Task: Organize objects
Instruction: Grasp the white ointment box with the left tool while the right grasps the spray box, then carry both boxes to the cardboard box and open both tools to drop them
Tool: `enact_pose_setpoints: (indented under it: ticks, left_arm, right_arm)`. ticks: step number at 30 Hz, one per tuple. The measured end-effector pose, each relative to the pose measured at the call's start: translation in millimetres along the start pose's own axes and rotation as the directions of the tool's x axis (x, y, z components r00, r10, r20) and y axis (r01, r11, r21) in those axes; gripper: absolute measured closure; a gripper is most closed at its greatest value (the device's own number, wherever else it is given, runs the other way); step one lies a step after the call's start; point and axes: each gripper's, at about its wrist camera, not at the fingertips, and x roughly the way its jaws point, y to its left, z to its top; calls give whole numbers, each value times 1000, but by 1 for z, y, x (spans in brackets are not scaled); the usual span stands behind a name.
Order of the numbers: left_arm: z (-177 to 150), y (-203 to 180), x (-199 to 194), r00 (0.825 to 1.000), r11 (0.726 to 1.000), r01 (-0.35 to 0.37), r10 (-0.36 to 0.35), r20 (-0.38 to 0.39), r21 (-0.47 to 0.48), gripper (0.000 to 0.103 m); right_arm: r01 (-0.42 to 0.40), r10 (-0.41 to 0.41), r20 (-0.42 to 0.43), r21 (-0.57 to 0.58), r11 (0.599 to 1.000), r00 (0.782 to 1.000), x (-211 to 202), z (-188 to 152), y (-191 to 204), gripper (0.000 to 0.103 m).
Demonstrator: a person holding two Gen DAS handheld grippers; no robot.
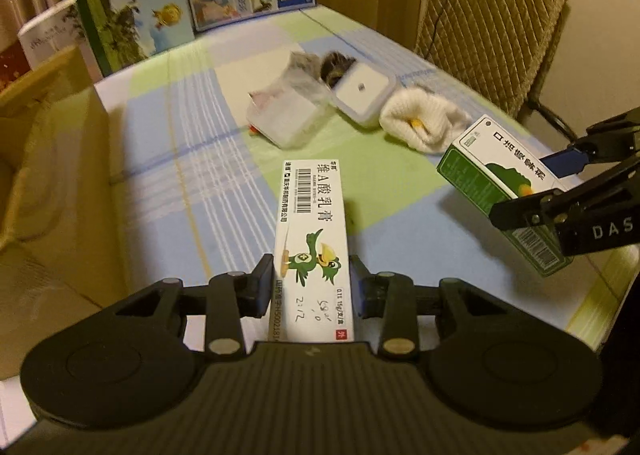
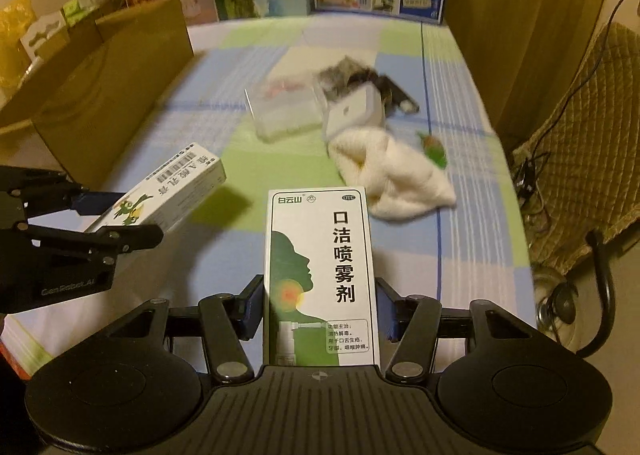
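Left gripper [image 1: 312,287] clamps a narrow white cardboard ointment box [image 1: 314,251] with green cartoon bird, pads pressing both long sides, box sticking forward past the fingertips. Right gripper [image 2: 320,307] grips a wider white-and-green cardboard spray box [image 2: 320,271] with head silhouette, held between its fingers, above the checked tablecloth [image 2: 460,247].

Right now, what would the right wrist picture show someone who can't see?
The right gripper holds a green-and-white spray box above a checked tablecloth. The left gripper holds a narrow bird box beside it.
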Motion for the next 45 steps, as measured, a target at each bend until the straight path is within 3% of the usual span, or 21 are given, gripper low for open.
enact_pose_setpoints:
  ticks: [7, 16, 22, 32, 33, 34, 35, 36, 38, 45]
  left_arm:
    - [19, 29, -62, 995, 997, -59, 62, 79, -40, 70]
    - [37, 136, -134, 967, 966, -212, 229, 115, -146, 70]
    - [25, 202, -137, 950, 942, -286, 303, 74, -177, 70]
    - [3, 256, -113, 956, 935, -265, 287, 63, -235, 70]
    - [2, 257, -110, 956, 933, -264, 287, 65, -244, 69]
    - [3, 260, -106, 952, 927, -271, 298, 68, -258, 56]
    - [2, 262, -104, 946, 919, -285, 315, 71, -273, 43]
    - [0, 263, -106, 944, 914, -288, 322, 79, -286, 30]
    - [-4, 264, -111, 946, 913, -269, 311, 95, -307, 29]
    - [-13, 245, -139, 935, 899, -267, 329, 134, -348, 28]
  right_arm:
    - [-72, 73, 89, -18, 997, 993, -42, 39, 30, 50]
    - [-253, 264, 158, -88, 964, 951, -59, 129, 122, 50]
    - [-363, 370, 127, -72, 929, 921, -22, 172, 187, 50]
    - [-387, 387, 96, -19, 922, 917, 41, 201, 233, 50]
    - [-393, 391, 111, -3, 919, 914, 45, 203, 232, 49]
    - [-406, 401, 129, 20, 913, 907, 49, 204, 228, 41]
    - [-424, 414, 147, 43, 905, 898, 48, 203, 223, 26]
    - [-441, 425, 172, 64, 895, 889, 47, 202, 217, 22]
    - [-444, 425, 206, 54, 895, 882, 43, 201, 208, 19]
    - [-387, 371, 257, 10, 922, 892, 5, 175, 179, 13]
